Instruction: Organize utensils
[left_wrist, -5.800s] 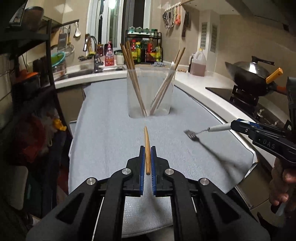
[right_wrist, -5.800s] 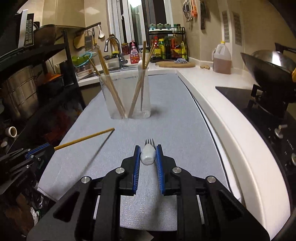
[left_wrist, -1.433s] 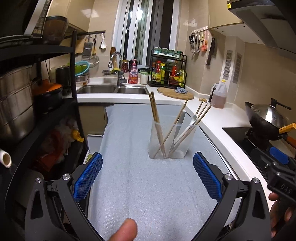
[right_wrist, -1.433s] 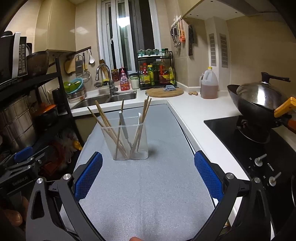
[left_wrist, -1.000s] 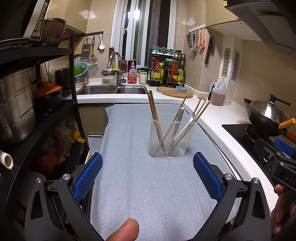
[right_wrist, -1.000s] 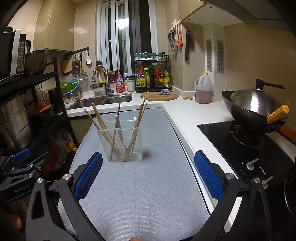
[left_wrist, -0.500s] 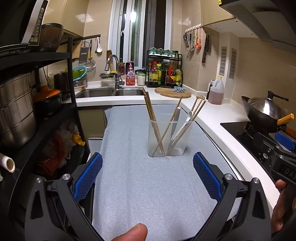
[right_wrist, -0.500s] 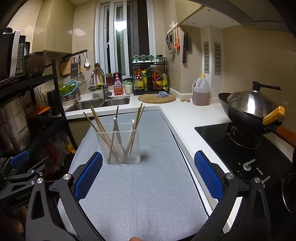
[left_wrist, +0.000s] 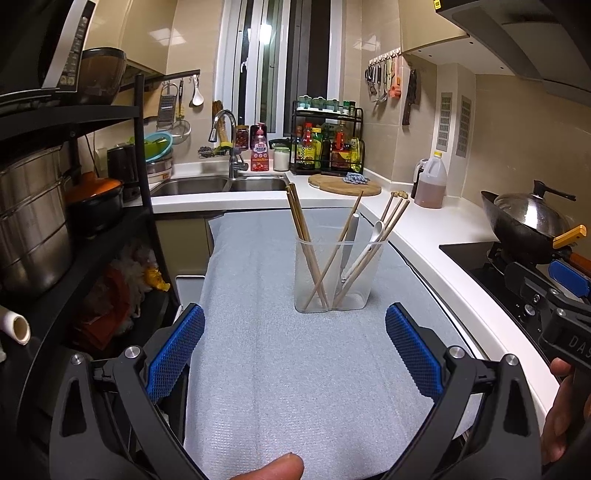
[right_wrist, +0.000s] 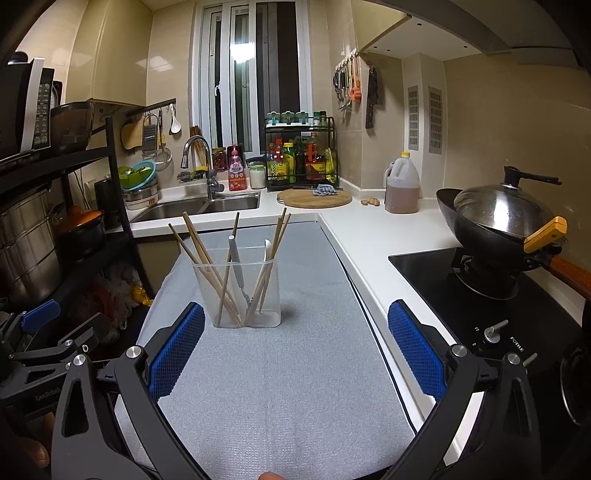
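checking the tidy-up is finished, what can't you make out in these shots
- Near strip of the grey mat: cut off by the bottom edge and covered by the open left gripper and right gripper.
- Utensil heads inside the clear holder: crossed chopsticks overlap them.
- Labels on the bottle rack: too small.

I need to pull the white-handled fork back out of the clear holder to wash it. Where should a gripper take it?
Grip the fork by its white handle top, the part above the clear holder rim, coming from above. It stands nearly upright, tines down; chopsticks lean close, so lift along its axis.
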